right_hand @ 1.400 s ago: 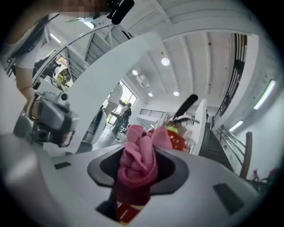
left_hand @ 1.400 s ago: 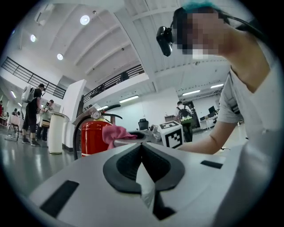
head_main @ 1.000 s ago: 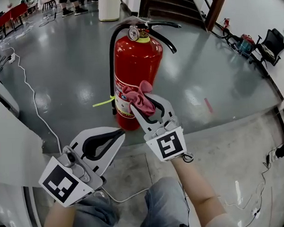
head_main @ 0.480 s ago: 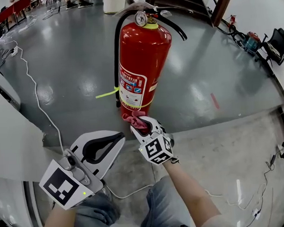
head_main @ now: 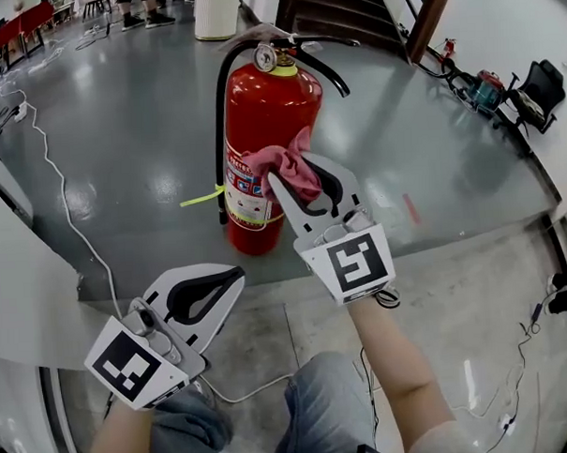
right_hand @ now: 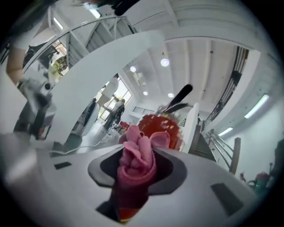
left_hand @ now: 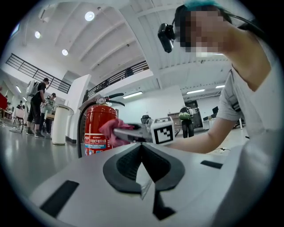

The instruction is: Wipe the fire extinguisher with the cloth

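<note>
While the left claw sits closed, the right claw pinches cloth against the fire extinguisher.

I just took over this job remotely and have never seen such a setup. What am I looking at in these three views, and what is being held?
There is no robot here: a person holds a two-jaw gripper in each hand. The head view comes from a camera on the person's head, looking down. The two gripper views come from cameras riding on the grippers, each looking along its own jaws. A red fire extinguisher stands upright on the grey floor. The right gripper is shut on a pink cloth, held up at the extinguisher's side near its label. The left gripper hangs low, nearer the person, with its jaws together and nothing between them.
</note>
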{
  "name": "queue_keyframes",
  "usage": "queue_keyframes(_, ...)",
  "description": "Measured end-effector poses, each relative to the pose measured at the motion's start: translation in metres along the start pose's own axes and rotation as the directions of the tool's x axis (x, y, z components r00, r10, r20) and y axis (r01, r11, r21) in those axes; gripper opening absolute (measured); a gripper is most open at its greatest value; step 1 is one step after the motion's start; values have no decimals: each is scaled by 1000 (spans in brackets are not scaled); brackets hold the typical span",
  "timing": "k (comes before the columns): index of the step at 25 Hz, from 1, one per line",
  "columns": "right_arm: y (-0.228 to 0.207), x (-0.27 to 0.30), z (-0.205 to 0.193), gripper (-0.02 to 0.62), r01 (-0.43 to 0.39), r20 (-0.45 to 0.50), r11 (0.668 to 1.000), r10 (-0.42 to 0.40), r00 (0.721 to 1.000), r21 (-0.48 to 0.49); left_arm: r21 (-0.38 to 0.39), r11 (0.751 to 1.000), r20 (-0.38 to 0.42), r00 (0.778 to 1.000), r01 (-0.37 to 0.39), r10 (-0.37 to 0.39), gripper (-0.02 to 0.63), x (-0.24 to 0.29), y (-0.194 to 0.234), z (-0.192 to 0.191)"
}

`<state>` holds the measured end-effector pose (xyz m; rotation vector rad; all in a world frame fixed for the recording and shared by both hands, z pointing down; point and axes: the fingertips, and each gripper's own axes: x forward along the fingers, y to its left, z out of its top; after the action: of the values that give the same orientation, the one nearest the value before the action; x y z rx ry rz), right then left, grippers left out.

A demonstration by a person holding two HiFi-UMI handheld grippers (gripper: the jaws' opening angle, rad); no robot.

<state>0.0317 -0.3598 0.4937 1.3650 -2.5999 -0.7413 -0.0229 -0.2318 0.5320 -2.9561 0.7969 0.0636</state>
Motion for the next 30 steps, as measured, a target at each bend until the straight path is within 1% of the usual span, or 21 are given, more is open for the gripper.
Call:
queue_keyframes(1,-15,1,16,141,23,32,1000,-23,999,21,0,1000,7,1000,-2,2,9,0,0,1)
queue_keyframes(3,-32,3,36,143,37,64,999,-39,997,36,0,1000,11,1000,-3,3,9,1,0,1)
queue_keyframes(5,-31,3,36,143,37,81,999,-38,996,21,4,1000,9,1000,-4,4,9,1,0,1)
queue_keyframes(7,-20,1,22,143,36,93,999,-39,995,29,9,1000,4,1000,-3,3,9,1,-1,0)
queue_keyframes(9,-7,-3,-1,143,41,89,998,-44,995,43,11,1000,-24,1000,3,-3,9,-1,-3,-4)
queue_keyframes(11,10,-7,-28,143,37,71,999,-39,997,30,14,1000,-50,999,6,-5,9,-3,-5,-9)
queue_keyframes(13,29,-10,-60,143,17,29,1000,-17,999,2,15,1000,-56,998,10,-9,9,-4,-7,-11)
queue_keyframes(15,50,-14,-97,143,-4,-45,1000,5,999,6,10,1000,-50,998,23,-23,9,-5,-9,-12)
queue_keyframes(18,76,-20,-145,143,-41,-152,999,41,988,6,11,999,-49,998,37,-37,9,-6,-12,-13)
queue_keyframes(20,87,-23,-168,143,-47,-195,999,49,980,15,16,999,-56,998,41,-40,9,-6,-14,-15)
queue_keyframes(22,98,-25,-192,144,-63,-260,998,66,963,21,21,999,-58,997,43,-42,9,-6,-14,-16)
queue_keyframes(25,116,-30,-229,144,-100,-372,995,102,923,27,31,998,-66,997,47,-44,9,-7,-15,-18)
queue_keyframes(28,121,-32,-239,144,-107,-423,994,113,899,38,30,999,-72,997,42,-40,9,-8,-14,-20)
queue_keyframes(29,120,-31,-234,144,-111,-426,993,113,898,30,26,999,-71,997,39,-37,9,-8,-13,-20)
queue_keyframes(30,117,-29,-223,144,-112,-413,994,109,904,16,24,999,-69,997,37,-35,9,-8,-13,-20)
